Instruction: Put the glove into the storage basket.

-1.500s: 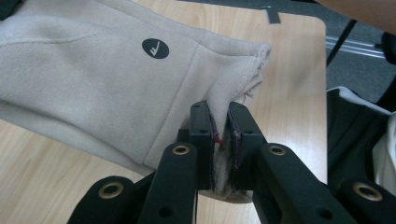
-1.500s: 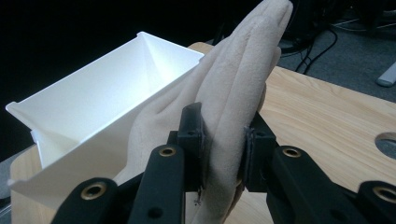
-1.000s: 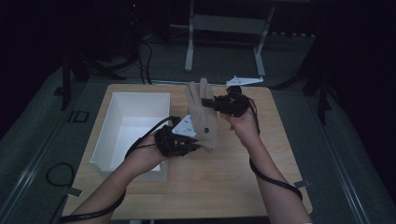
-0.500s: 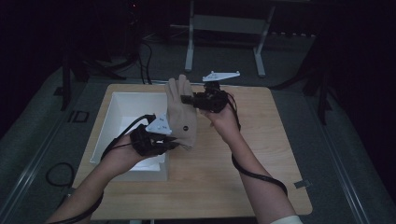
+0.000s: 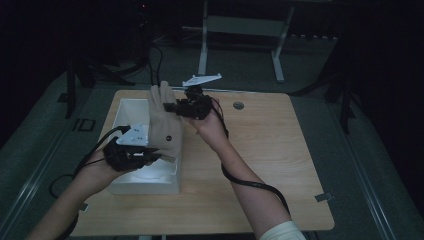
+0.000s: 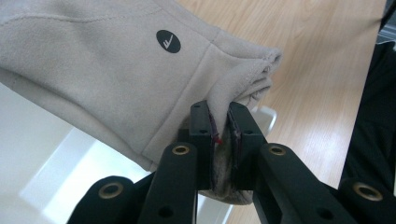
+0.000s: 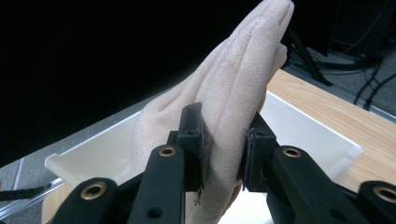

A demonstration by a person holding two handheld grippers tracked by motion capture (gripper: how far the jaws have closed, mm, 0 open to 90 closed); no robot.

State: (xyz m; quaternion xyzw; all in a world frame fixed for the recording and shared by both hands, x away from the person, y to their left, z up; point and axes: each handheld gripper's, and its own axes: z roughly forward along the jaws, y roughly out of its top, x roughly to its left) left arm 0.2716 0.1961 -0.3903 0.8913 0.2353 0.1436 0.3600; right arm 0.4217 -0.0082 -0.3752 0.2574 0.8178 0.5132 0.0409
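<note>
A beige fleece glove (image 5: 164,125) with a small black logo dot hangs stretched in the air over the right wall of a white bin (image 5: 150,182). My left gripper (image 5: 156,156) is shut on the glove's cuff (image 6: 243,79), which bunches between its pads. My right gripper (image 5: 170,107) is shut on the finger end of the glove (image 7: 233,107), whose fingers stick up past its jaws. In the left gripper view the logo dot (image 6: 168,41) faces the camera.
The white bin stands on the left part of the wooden table (image 5: 280,165). A round grommet hole (image 5: 238,105) sits near the table's far edge. Cables trail from both grippers. A metal stand (image 5: 240,30) is on the dark floor beyond the table.
Both hands have carried the glove to the left, from over the middle of the table to over the bin's right wall. Both grips on the glove are unchanged.
</note>
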